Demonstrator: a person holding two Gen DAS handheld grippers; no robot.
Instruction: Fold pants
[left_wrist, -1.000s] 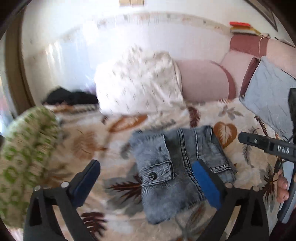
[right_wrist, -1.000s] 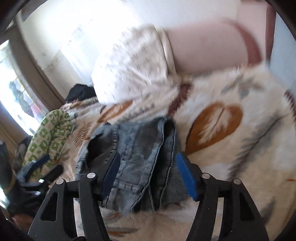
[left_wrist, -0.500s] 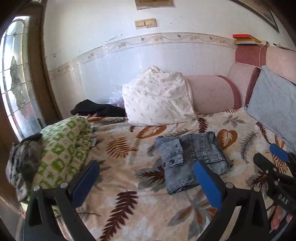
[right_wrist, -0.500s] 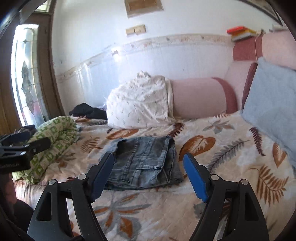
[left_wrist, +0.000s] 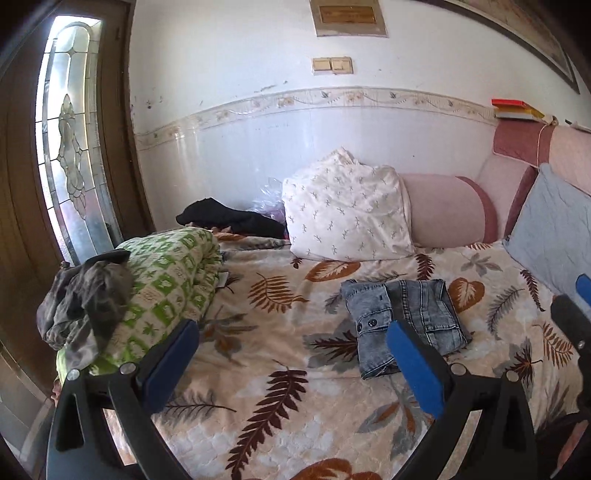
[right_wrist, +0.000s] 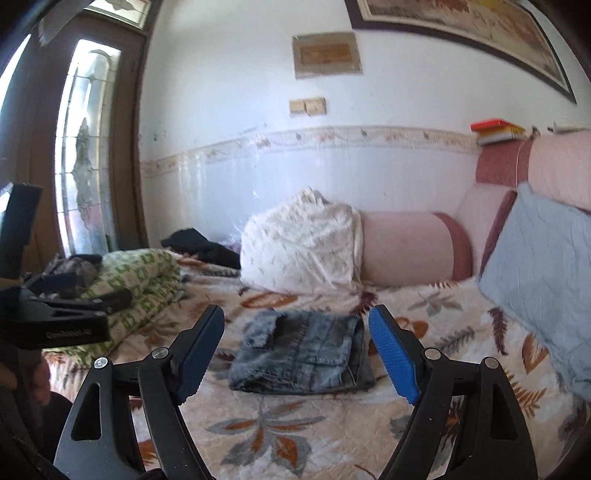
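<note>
**Ahead of both tongs: pants folded on the bed**

Ahead of the left tongs (left_wrist: 291, 363) and right tongs (right_wrist: 297, 352), both spread wide and holding nothing, the pants (right_wrist: 303, 352) are seen as a compact denim bundle on the leaf-print bed (left_wrist: 258, 369). The fold appears finished; if a touch-up is judged needed, the loose waistband flap should be pressed flat, not pulled. Bare bedding is left around the bundle on all sides, while a green quilt (left_wrist: 162, 284) and white pillow (left_wrist: 347, 214) bound the far and left margins.
</note>
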